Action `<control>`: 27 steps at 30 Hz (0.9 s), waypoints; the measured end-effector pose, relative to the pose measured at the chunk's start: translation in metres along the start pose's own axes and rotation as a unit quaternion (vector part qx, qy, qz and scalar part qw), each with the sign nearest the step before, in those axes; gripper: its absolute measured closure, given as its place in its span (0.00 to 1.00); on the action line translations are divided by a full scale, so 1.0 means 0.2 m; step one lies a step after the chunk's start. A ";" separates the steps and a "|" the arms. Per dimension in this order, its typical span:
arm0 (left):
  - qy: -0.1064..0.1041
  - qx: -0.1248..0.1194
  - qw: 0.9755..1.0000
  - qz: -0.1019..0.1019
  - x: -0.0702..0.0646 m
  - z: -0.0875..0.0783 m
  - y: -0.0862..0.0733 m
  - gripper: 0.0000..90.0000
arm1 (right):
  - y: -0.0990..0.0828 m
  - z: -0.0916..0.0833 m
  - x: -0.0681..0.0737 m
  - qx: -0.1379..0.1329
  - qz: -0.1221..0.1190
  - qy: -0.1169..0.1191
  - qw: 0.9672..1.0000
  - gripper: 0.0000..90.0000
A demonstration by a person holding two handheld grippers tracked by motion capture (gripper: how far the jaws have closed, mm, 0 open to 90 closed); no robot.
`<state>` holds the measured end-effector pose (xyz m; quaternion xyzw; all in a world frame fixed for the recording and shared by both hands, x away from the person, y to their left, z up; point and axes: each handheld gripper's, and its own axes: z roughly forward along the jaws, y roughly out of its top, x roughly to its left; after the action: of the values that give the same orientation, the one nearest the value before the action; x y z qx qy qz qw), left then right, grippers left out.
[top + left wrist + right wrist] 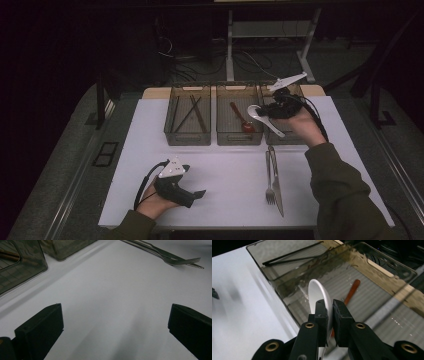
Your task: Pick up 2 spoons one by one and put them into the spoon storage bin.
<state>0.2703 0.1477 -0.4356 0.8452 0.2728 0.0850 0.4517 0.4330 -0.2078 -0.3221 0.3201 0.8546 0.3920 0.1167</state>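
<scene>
White spoon (263, 118) carried over the bins, clamped in the right gripper (276, 111).

The right jaws are clenched on the spoon's handle close behind the bowl, which pokes out ahead of them in the right gripper view (320, 293), above the middle bin (239, 131) where a red spoon (242, 120) lies. It looks like glazed ceramic: light, stiff, slick and chippable, so I'd judge that hold near the bowl a sound one, provided the squeeze stays firm. The left gripper (200, 193) rests on the worktop (225, 185) at about 7 o'clock, jaws released and holding nothing. Bin walls crowd the spoon at 9 and 3 o'clock; the left bin (187, 134) holds chopsticks (192, 114). Fork (269, 182) and knife (276, 187) lie at 5 o'clock, with open sheet between them and the left gripper.
</scene>
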 end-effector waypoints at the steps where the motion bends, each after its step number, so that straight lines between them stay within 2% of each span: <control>1: 0.000 0.001 1.000 0.002 0.00 0.00 0.00 0.00 | 0.02 0.02 0.01 0.003 -0.001 0.001 1.000 0.91; 12: -0.002 -0.001 1.000 0.003 0.00 0.00 0.00 0.00 | 0.15 0.25 0.02 0.009 -0.007 0.004 1.000 0.91; 18: -0.007 0.000 1.000 0.009 0.00 0.00 0.00 0.00 | 0.15 0.35 0.00 0.012 -0.002 -0.002 1.000 0.91; 20: -0.007 -0.003 1.000 0.005 -0.01 0.00 0.00 0.00 | 0.14 0.38 -0.01 0.014 -0.001 -0.007 1.000 0.91; 24: -0.009 -0.005 1.000 0.001 -0.01 0.01 0.00 0.00 | 0.11 0.44 -0.01 0.028 0.004 -0.004 1.000 0.91; 27: -0.010 0.000 1.000 0.006 -0.01 0.01 0.00 0.00 | 0.10 0.46 0.01 0.037 0.003 0.002 0.999 0.91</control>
<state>0.2697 0.1459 -0.4361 0.8474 0.2631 0.0795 0.4543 0.4824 -0.1414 -0.3688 0.3255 0.8679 0.3611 0.1018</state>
